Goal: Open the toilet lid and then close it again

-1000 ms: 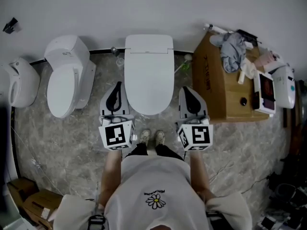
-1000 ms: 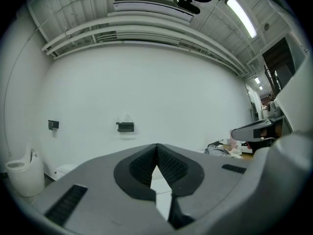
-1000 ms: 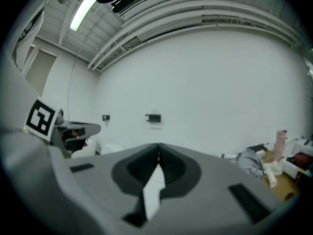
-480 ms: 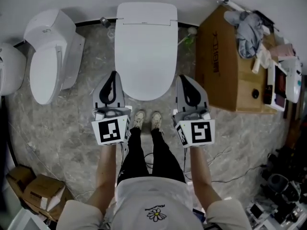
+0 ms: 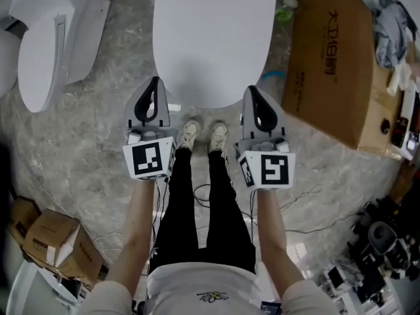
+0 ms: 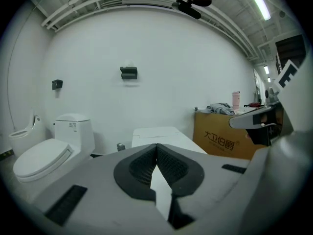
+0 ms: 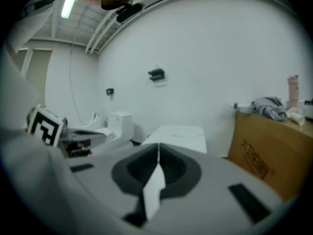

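Observation:
The white toilet (image 5: 213, 38) stands straight ahead with its flat lid (image 6: 161, 135) down; the lid (image 7: 178, 133) also shows in the right gripper view. My left gripper (image 5: 155, 83) is at the bowl's front left corner, beside it and apart. At the front right corner my right gripper (image 5: 253, 92) hangs the same way. Both point at the wall behind the toilet. Each has its jaws shut with nothing between them. The left gripper (image 6: 156, 145) and the right gripper (image 7: 158, 145) show closed tips in their own views.
A second white toilet (image 5: 49, 41) stands to the left. A brown cardboard box (image 5: 341, 64) with cloth and bottles on top stands close at the right. Small boxes (image 5: 56, 245) and cables lie on the marble floor (image 5: 98, 156). The person's shoes (image 5: 203, 135) are at the bowl's front.
Both grippers have sunk low in front of the toilet, still shut. The head view has dropped closer, so the toilet now fills the top of the frame.

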Tool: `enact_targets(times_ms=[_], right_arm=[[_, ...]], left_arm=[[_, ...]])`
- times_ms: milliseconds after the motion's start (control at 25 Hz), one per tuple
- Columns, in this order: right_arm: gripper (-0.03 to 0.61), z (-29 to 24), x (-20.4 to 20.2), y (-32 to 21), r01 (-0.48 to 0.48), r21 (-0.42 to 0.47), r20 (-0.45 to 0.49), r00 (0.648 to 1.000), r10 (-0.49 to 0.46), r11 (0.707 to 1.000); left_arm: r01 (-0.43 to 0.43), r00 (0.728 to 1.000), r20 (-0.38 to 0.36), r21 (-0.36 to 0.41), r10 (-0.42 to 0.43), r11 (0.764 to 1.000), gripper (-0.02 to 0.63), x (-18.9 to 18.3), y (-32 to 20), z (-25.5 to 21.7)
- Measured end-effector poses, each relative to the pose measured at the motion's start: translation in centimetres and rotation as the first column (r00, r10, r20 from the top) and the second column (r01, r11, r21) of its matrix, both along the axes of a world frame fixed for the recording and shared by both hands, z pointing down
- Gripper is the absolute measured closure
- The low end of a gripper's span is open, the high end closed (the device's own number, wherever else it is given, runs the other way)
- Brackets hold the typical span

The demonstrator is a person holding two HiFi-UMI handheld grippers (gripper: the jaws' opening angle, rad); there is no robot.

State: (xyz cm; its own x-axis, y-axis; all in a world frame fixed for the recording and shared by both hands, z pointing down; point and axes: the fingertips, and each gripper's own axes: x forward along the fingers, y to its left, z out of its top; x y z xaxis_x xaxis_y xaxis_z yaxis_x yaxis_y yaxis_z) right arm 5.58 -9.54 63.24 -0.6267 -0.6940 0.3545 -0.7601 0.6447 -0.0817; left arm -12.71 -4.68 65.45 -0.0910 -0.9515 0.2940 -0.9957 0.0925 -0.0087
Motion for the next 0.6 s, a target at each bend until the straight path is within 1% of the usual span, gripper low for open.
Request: enact_targets(times_ms=[80,200,320,440,600], right_arm=[[0.548,2.8,0.2,0.7,-0.004,-0.022,-0.015,1.0,0.003,1.0],[0.548,6.1,1.0,1.9,-0.022,-0.06,-0.032,0.999,0.02,0.998],[0.548,8.7,1.9,2.5,-0.042,-0.101,-0.042,0.998,0.038,0.994],[0.548,10.2,1.8,2.7,-0.043,-0.13,-0.039,0.999,0.038,0.991],[0.548,10.6,1.1,2.9,-0.02,-0.13,-0.044,0.999,0.015,0.991]], left_arm=[[-0.002,1.0,0.001,-0.028,0.002,1.0,0.588,-0.1,0.8,2.4],[-0.006,1.0,-0.021,-0.055,0.005,0.998,0.588,0.4,2.1,4.7],[-0.034,0.999,-0.035,-0.089,0.031,0.995,0.588,1.5,2.8,6.6],[-0.06,0.997,-0.047,-0.098,0.056,0.993,0.588,2.4,3.0,8.3],[-0.049,0.998,-0.054,-0.114,0.043,0.992,0.588,2.8,3.4,9.4]])
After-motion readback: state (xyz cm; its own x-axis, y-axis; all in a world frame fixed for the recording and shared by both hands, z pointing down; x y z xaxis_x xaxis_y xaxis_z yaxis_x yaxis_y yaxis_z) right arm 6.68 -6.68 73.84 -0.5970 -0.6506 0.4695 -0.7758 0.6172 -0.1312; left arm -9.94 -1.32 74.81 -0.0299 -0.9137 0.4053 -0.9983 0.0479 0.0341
